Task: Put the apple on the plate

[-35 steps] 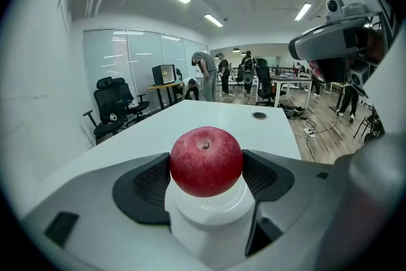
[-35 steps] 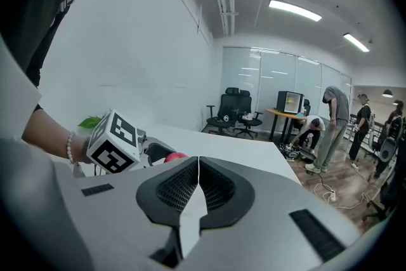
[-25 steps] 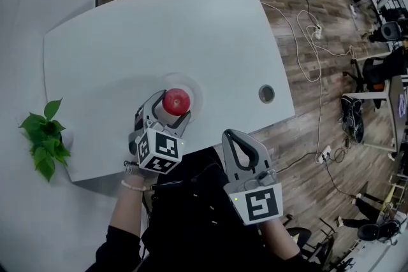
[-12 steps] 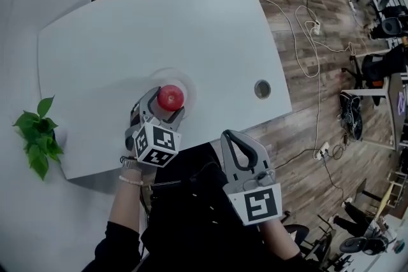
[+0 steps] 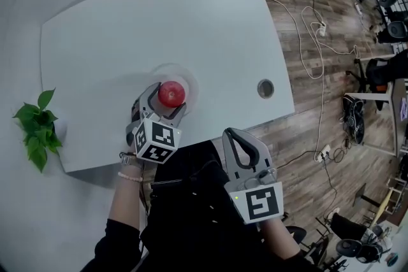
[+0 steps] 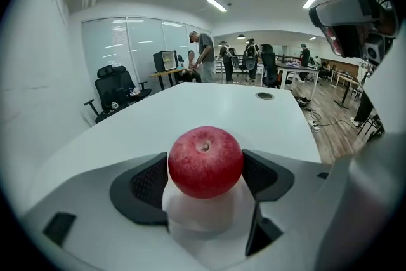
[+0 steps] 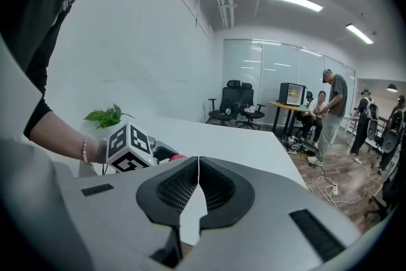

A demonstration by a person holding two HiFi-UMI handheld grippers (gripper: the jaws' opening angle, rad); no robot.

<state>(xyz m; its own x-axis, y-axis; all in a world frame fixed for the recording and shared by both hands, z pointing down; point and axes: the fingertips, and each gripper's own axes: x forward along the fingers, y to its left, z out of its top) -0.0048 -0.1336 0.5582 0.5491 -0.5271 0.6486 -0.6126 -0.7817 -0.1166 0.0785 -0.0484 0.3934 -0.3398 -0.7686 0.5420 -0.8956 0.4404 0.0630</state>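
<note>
Left tongs (image 5: 167,100) are clenched on the apple (image 6: 205,162), one dark pad against each side of it. Under the fruit sits the white plate (image 5: 189,81), so the apple is right over the plate's near half; whether its base already rests on the plate I cannot tell. My right tongs (image 7: 198,174) are closed on nothing, held back off the table (image 5: 191,16) near my body.

I judge the job nearly done: the carry is over, and what is left is to settle the apple, let the jaws part and draw back without rolling it.

Compared with a second ago, little differs: same grip, apple above the same plate, right tongs parked where they were. Only my head view has shifted slightly.
</note>
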